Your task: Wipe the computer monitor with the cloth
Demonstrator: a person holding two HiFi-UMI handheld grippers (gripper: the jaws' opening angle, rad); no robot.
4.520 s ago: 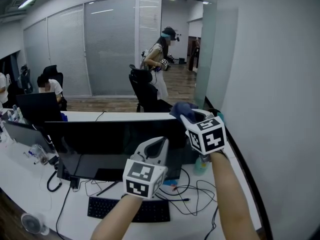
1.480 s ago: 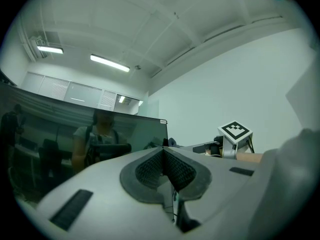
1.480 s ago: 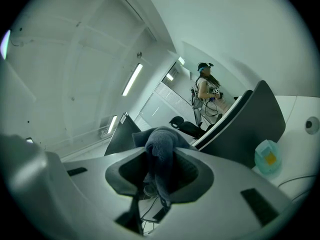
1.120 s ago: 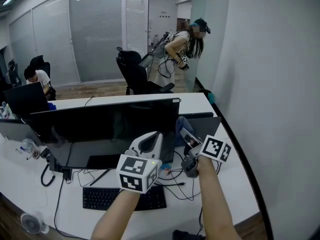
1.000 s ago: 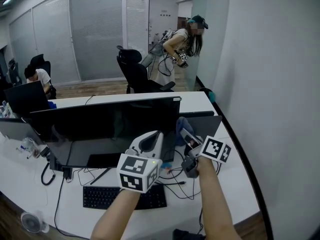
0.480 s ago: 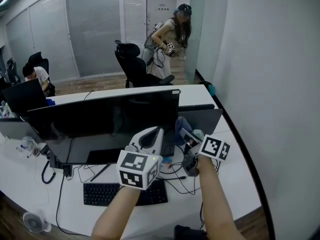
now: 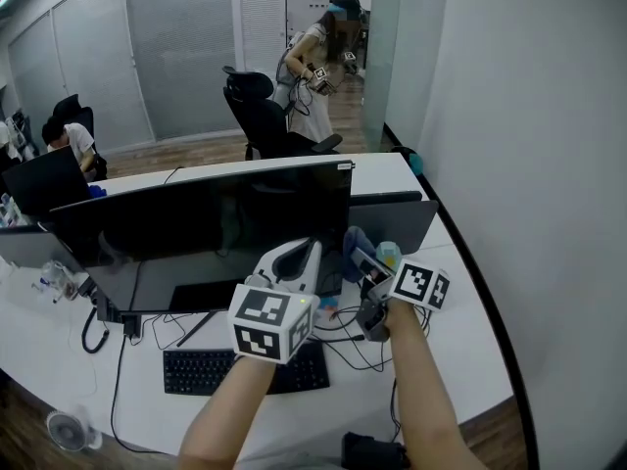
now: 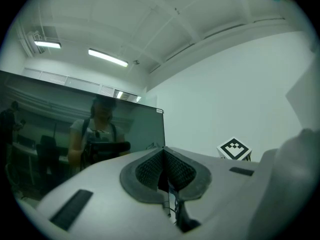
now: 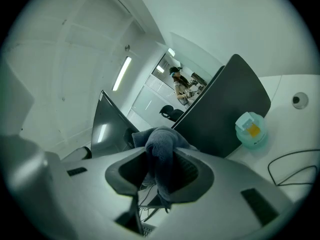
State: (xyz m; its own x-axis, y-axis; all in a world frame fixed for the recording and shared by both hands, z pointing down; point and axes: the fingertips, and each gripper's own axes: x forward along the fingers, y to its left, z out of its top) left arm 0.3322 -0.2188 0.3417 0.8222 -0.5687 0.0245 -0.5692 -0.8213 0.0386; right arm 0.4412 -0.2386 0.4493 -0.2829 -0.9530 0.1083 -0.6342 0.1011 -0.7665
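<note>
The wide black monitor stands on the white desk, its screen toward me. My right gripper is at the monitor's lower right edge, shut on a bunched blue cloth. In the right gripper view the cloth fills the gap between the jaws, with the monitor just behind. My left gripper hovers before the screen's lower middle, shut and holding nothing. In the left gripper view its jaws are pressed together, and the glossy screen reflects a person.
A second dark panel leans behind the monitor's right end, next to a teal bottle. A keyboard and loose cables lie below. A white wall runs close on the right. A person and chair are far back.
Since 4.5 s ago my right gripper has dropped with the cloth from the monitor's top right corner to its lower right edge. Over the last second both grippers barely moved.
</note>
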